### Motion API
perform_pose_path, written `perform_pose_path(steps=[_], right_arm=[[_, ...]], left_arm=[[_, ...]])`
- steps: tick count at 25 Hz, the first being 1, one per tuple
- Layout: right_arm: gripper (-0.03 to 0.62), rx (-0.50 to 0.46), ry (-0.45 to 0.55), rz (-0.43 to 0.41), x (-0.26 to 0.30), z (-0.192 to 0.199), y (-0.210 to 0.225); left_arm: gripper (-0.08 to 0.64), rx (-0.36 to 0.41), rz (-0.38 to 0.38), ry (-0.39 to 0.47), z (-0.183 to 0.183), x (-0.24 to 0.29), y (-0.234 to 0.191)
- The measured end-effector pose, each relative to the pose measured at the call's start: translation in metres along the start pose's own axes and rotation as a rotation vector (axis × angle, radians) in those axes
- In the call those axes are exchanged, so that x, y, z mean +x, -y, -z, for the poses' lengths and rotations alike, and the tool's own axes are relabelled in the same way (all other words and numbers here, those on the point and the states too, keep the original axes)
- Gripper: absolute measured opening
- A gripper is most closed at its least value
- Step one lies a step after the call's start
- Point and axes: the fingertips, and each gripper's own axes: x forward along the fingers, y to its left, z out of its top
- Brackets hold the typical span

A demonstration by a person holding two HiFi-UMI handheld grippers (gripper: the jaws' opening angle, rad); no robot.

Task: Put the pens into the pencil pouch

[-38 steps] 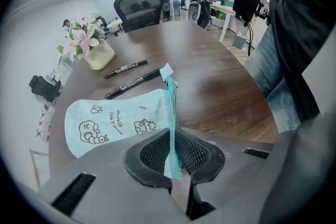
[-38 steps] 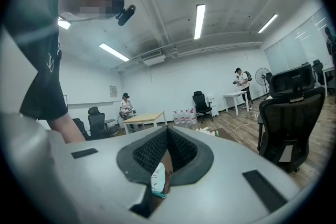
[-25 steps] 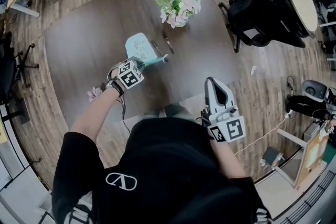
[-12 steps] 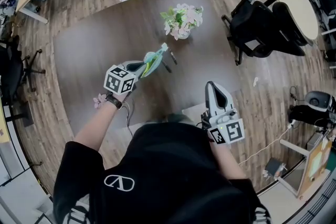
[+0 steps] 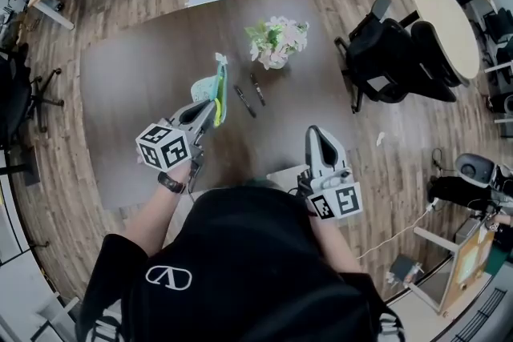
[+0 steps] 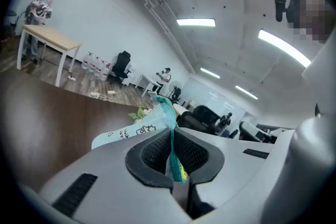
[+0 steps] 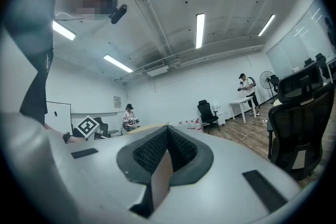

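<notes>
pencil pouch [image 5: 216,84]: mint with a teal zip edge and small doodles, off the surface, held up on edge over the middle of the surface, left of the pens; one end is pinched, the rest sticks out past the jaws toward the far edge
pencil pouch, left gripper view [image 6: 137,130]: the teal edge runs straight down between the two jaw pads
left gripper [image 5: 208,110]: jaws clamped on the pouch's near end, marker cube toward the person; jaw view [image 6: 171,136] shows the pads pressed on the fabric
right gripper [image 5: 315,134]: jaws fully together, nothing between them, held just off the near edge and well apart from pouch and pens; jaw view [image 7: 167,136] shows the pads meeting
pens: two dark ones, both flat on the surface near its middle, not in the pouch
left pen [image 5: 244,102]: angled, just beside the other pen
right pen [image 5: 256,90]: nearer the flowers, apart from the pouch
surface [image 5: 136,84]: dark brown
flower vase [image 5: 276,40]: pale blooms, between the pens and the far edge
office chairs [image 5: 393,52]: black, on the wood floor off the right edge
</notes>
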Motion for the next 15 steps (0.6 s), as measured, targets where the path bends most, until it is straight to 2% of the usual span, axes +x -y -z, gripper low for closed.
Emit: perform_pose_path(steps=[15], right_arm=[[-0.009, -0.035, 0.0, -0.061, 0.025, -0.003, -0.012]], left_arm=[[0.017, -0.024, -0.006, 0.069, -0.014, -0.023, 0.001]])
